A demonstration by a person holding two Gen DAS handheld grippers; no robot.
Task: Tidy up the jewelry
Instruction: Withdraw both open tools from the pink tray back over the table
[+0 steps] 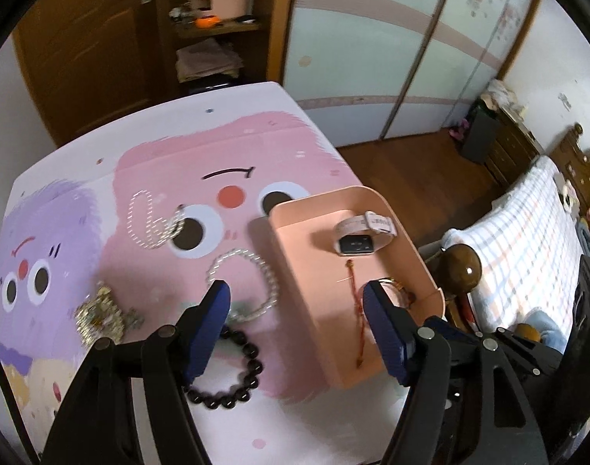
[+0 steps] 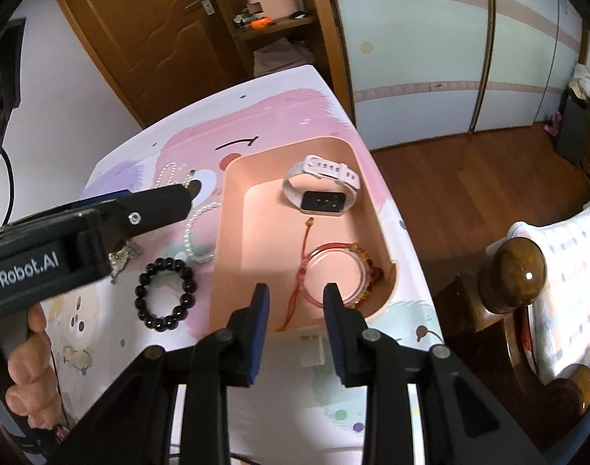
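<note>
While both tools stand spread and empty — left tool [image 1: 296, 290], right tool [image 2: 296, 288] — the pink tray [image 2: 225, 209] at frame centre holds a watch [image 2: 322, 190] and red bracelet [image 2: 335, 267]; a black bead bracelet [image 2: 165, 294] lies on the desk [image 2: 279, 399], lower left.

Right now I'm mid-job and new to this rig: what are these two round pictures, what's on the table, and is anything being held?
Each picture comes from a fisheye camera on a hand-held gripper that a person carries, looking along its two blue fingers. The left hand-held gripper is open and holds nothing; in the right view it reaches in from the left. The right hand-held gripper is also open and empty, above the near end of the pink tray. In the tray lie a white watch and a red string bracelet. Outside it, on the cartoon tablecloth, lie a black bead bracelet, a pearl bracelet, a silver chain and a tangled gold piece.
</note>
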